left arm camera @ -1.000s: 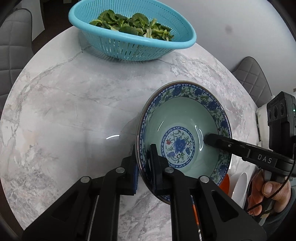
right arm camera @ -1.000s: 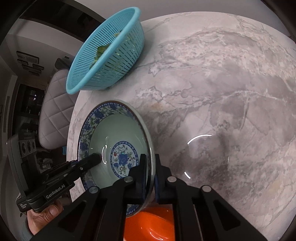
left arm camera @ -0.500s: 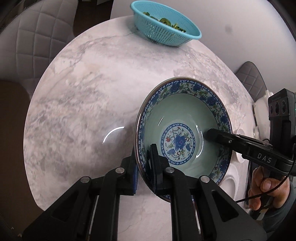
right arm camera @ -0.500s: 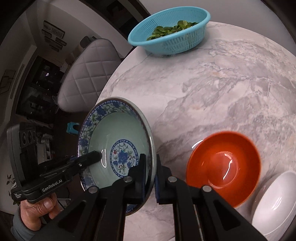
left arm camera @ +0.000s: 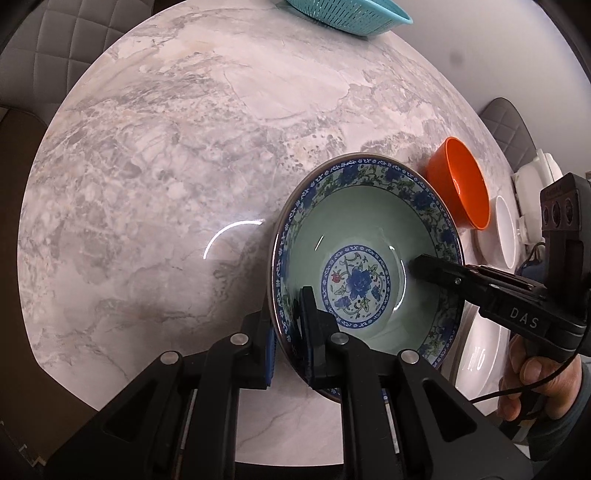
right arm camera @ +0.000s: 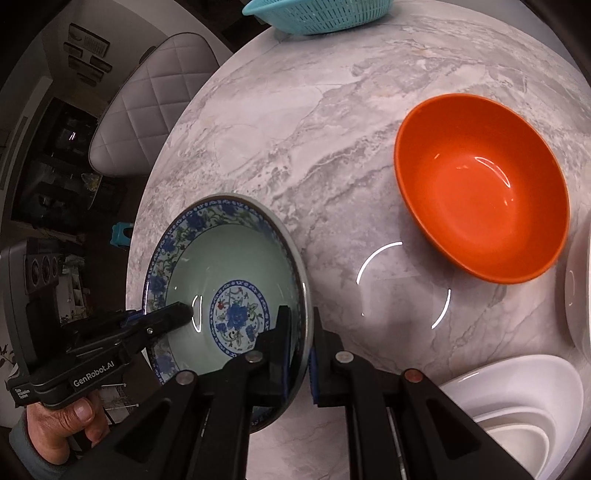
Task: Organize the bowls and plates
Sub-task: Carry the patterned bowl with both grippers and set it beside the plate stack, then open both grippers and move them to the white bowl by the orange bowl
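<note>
I have both grippers clamped on the patterned bowl (left arm camera: pixel 364 266), one on each side of its rim, because a wide, heavy-looking dish like this would likely tip out of a single pinch. In the left wrist view, the left gripper (left arm camera: pixel 288 332) sits at bottom centre, its jaws closed across the near rim, one pad inside and one outside. The right gripper (left arm camera: pixel 417 264) reaches in from the right edge, biting the opposite rim. In the right wrist view the same hold reads mirrored: right gripper (right arm camera: pixel 301 343) low at centre, left gripper (right arm camera: pixel 184 312) coming in from lower left, with a hand (right arm camera: pixel 62 424) wrapped on its handle.

Both tools point steeply downward, so the bowl hangs level between them, low over the table (left arm camera: pixel 147 184); I cannot tell whether its base touches the marble.

Beyond it, the orange bowl (right arm camera: pixel 480 206) sits at right of the frame, and white dishes (right arm camera: pixel 517 398) stack at lower right. That cluster looks like my destination. Farthest off, at the top edge, is the teal colander (right arm camera: pixel 317 11).
</note>
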`<state>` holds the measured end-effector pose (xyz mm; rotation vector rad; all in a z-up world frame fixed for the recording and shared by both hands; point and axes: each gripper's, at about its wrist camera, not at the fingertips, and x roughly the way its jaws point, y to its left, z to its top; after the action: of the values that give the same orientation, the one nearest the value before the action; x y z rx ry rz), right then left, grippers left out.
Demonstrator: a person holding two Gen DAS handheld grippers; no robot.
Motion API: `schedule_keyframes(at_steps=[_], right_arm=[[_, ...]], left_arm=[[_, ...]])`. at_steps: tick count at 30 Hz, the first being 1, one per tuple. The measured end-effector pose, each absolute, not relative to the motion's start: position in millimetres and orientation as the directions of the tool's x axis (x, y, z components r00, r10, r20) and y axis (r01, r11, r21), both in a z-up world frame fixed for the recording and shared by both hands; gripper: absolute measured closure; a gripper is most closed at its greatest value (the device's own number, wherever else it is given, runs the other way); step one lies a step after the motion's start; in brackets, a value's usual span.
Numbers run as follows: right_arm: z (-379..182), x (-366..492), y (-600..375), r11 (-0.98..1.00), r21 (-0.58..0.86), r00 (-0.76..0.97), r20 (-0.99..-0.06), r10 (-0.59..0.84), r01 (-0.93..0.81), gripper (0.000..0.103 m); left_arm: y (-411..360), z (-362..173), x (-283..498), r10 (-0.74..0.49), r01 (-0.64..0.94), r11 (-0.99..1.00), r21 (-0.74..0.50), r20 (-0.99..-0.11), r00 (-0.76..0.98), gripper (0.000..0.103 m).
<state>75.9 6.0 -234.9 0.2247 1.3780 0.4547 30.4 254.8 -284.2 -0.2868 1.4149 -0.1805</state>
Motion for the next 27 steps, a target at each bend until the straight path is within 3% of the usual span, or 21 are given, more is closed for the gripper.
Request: schedule_keyframes(at_steps=[15,19,22,24,27], right_arm=[[-241,60,0,0.904,0.379,0.167,-0.895,0.412,-0.198,0.089],[-235,57,-5,0.900,0.394,0.191,-0.884,0.427,-0.187,0.072],[-223,54,-11,0.890,0.410,0.221,-0.866,0.448,-0.198,0.067],[-209,50,-20,0.884,0.424,0.248,-0.851,0.463,-0.196,0.063],[-184,43,-40,0.871,0.455,0.294,-0.820,0.490,-0.185,0.059]], left_arm=[[254,-286,39,-0.290,-0.039,0.953,-0.301,-0.940,0.182,0.092],[268,-268,35,-0.278,-0.086,0.949,-0.304,-0.932,0.233,0.085],[275,-243,36,-0.288,-0.107,0.938,-0.330,-0.912,0.293,0.065],[271,-222,40,-0.310,-0.084,0.930,-0.357,-0.888,0.341,0.034],[242,-192,53,-0.370,0.021,0.919,-0.393,-0.845,0.386,0.023]])
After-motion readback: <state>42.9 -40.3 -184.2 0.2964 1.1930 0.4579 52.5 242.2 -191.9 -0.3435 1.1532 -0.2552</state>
